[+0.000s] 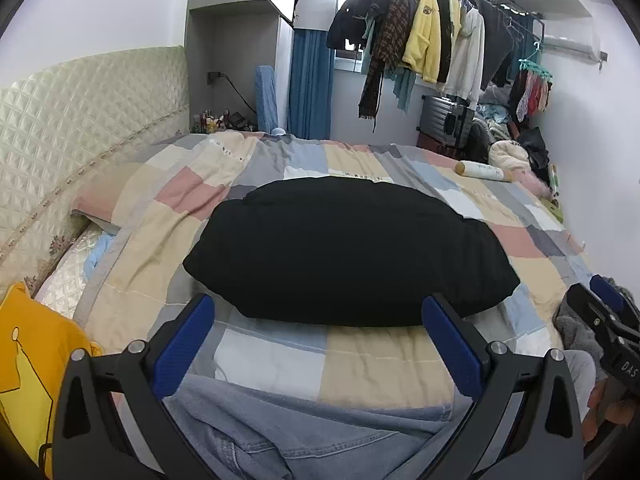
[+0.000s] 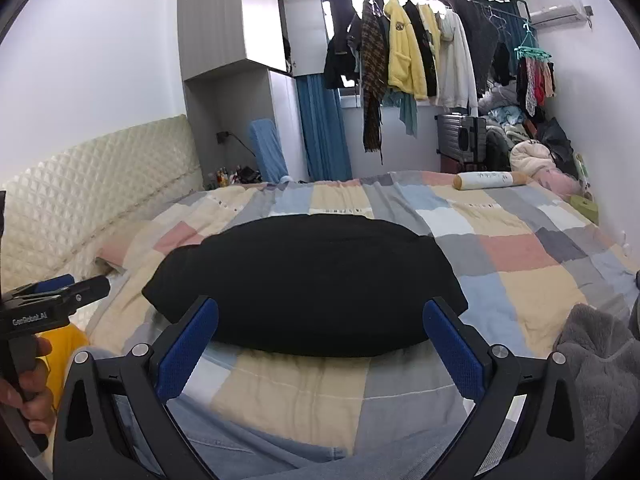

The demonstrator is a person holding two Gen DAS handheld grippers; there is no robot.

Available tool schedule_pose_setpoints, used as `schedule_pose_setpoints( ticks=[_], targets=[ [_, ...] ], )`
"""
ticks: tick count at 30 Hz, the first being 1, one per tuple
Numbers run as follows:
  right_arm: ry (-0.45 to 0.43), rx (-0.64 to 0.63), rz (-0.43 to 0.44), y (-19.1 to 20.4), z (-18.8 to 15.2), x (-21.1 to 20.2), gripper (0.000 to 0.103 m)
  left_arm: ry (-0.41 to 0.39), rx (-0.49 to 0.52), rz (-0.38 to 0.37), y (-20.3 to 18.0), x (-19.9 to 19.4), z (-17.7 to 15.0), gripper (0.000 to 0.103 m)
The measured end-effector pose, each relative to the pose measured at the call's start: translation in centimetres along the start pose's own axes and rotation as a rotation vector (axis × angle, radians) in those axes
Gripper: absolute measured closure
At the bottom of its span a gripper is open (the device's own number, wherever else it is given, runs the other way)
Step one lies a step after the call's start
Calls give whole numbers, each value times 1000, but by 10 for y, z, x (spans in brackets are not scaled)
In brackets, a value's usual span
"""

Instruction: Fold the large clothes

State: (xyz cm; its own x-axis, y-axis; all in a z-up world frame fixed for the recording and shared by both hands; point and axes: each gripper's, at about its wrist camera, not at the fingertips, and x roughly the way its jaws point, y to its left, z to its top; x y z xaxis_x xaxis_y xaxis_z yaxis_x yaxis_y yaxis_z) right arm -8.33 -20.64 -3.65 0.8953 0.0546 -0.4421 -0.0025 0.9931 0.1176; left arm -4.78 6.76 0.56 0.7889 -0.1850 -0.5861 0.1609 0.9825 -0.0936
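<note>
A folded black garment point(image 1: 348, 252) lies flat in the middle of the patchwork bed cover point(image 1: 360, 356); it also shows in the right wrist view point(image 2: 308, 284). My left gripper point(image 1: 320, 320) is open and empty, held just short of the garment's near edge. My right gripper point(image 2: 320, 320) is open and empty too, at the garment's near edge. The right gripper also shows at the right edge of the left wrist view point(image 1: 600, 304), and the left gripper at the left edge of the right wrist view point(image 2: 60, 292).
A yellow garment point(image 1: 28, 364) lies at the near left, a grey fleece point(image 2: 600, 364) at the near right, denim cloth point(image 1: 304, 436) under the grippers. A quilted headboard point(image 1: 80, 120) stands left. A roll pillow point(image 1: 484, 170), a suitcase point(image 1: 448, 120) and hanging clothes point(image 1: 424, 36) are at the far side.
</note>
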Motion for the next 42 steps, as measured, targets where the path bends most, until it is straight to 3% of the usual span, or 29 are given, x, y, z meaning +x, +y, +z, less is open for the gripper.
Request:
schedule_pose_setpoints(
  ticks=[42],
  targets=[
    [-2, -17, -33, -2, 1, 5, 0, 5, -1, 7, -5, 2, 10, 0]
  ],
)
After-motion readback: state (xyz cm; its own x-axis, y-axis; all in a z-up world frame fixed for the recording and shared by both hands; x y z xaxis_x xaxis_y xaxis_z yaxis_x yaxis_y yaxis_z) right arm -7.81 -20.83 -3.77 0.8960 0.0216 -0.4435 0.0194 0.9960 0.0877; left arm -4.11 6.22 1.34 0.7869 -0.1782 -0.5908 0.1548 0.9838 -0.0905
